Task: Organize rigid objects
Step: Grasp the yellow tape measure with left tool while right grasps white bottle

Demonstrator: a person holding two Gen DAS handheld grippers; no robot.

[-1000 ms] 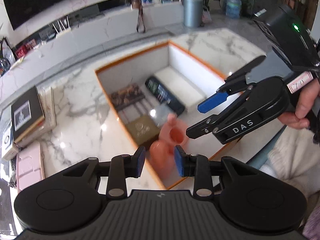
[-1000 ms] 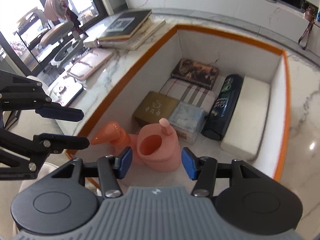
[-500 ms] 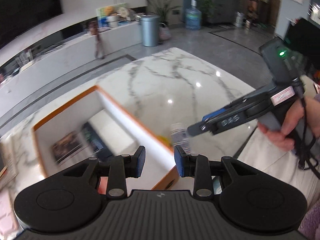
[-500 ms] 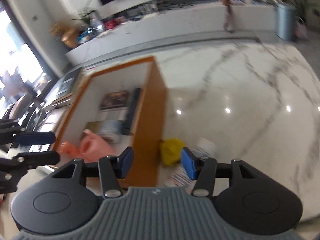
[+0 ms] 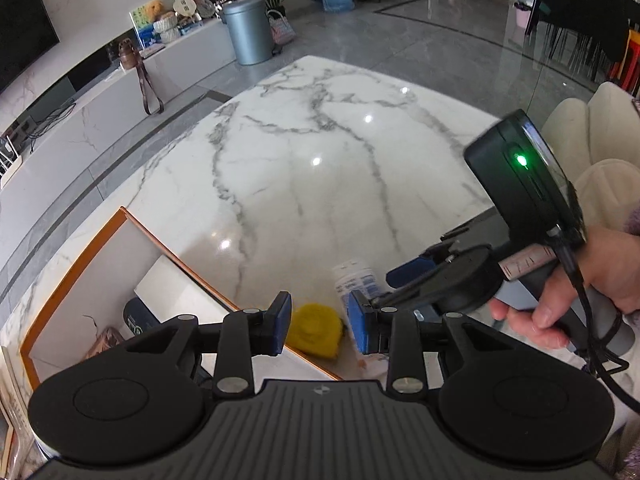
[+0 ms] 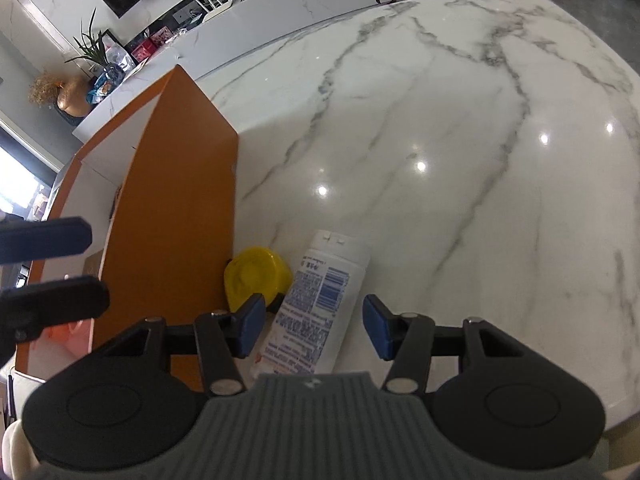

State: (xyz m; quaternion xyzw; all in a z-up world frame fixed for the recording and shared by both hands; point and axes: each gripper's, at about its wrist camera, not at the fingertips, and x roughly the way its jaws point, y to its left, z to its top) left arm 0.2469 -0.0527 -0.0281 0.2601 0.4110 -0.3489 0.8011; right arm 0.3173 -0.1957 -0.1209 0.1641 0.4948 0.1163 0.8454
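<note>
A white plastic bottle with a blue printed label [image 6: 320, 300] is seen lying on its side on the white marble table with grey veins [image 6: 460, 140], just beside the outer wall of the orange cardboard box with white inside [image 6: 176, 220]. A small yellow rounded object [image 6: 256, 276] lies between the bottle and this wall, and it seems to touch the bottle.

The right gripper [image 6: 314, 328] is held directly above the lower half of the bottle, with its jaws spread wide and nothing between them in grip. The long axis of the bottle runs nearly along the fingers, a little tilted to the right at the far end, so the blue pads [image 6: 378, 332] stand on both sides of the narrow body. It is judged that only a descent and a closing are needed.

The left gripper [image 5: 320, 322] is kept above the box edge, its jaws moderately apart and empty, with the yellow object seen between them. The right gripper is clearly the nearer one to the bottle.
</note>
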